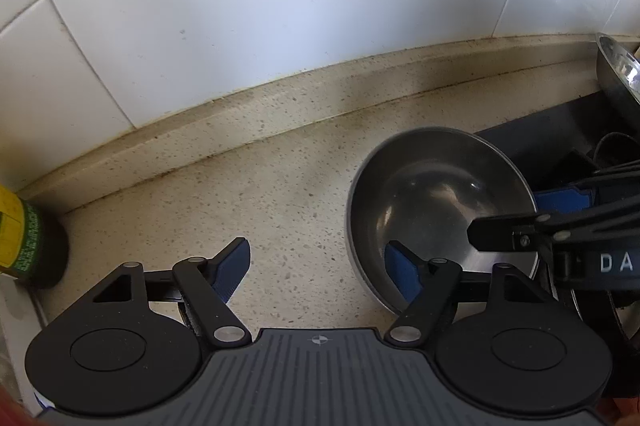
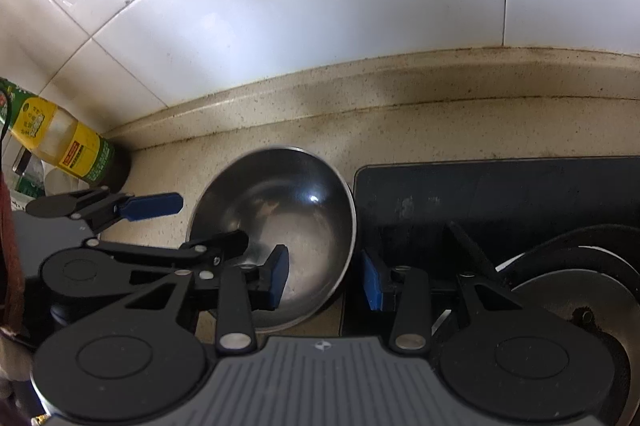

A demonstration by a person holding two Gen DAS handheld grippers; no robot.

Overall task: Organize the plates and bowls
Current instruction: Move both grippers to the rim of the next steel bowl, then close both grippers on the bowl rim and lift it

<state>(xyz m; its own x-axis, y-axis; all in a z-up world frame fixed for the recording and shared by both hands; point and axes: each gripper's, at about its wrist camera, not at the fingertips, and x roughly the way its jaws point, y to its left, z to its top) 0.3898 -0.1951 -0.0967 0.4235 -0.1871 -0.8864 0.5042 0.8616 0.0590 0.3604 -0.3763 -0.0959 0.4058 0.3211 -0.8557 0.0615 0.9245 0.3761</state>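
**Steel bowl between two spread claws on the speckled bench**

Left wrist view, left to right: at the left edge, only the lower part of a yellow-and-green labelled bottle (image 1: 18, 234), standing on the bench (image 1: 248, 186) against the white tiled wall (image 1: 280, 6). At lower centre, the left claw (image 1: 320, 266), spread wide, nothing pinched; left blue pad over bare bench, right blue pad (image 1: 402, 268) inside the near rim of the steel bowl (image 1: 436, 194). Bowl upright on the bench, right of centre, just beside the black stovetop (image 1: 560, 130). At the right edge, the right claw (image 1: 520, 214) reaching in from the side, one blue pad beyond the bowl's far-right rim, a black finger over its inside. In the upper right corner, a second steel vessel (image 1: 616, 74), tilted, cut off by the frame; not seen in the other view.

Right wrist view, left to right: the whole bottle (image 2: 60, 142) leaning in from the upper left, cap out of frame. Below it, the left claw (image 2: 224, 222) seen side-on, one blue pad over the bench left of the bowl, the other finger dipping into it. Bowl (image 2: 288, 210) at centre. The right claw (image 2: 326, 278) spread, straddling the bowl's right wall: left pad inside, right pad outside over the stovetop (image 2: 500, 194). Contact with the wall not discernible. At lower right, a round burner (image 2: 580, 290), shown only here.
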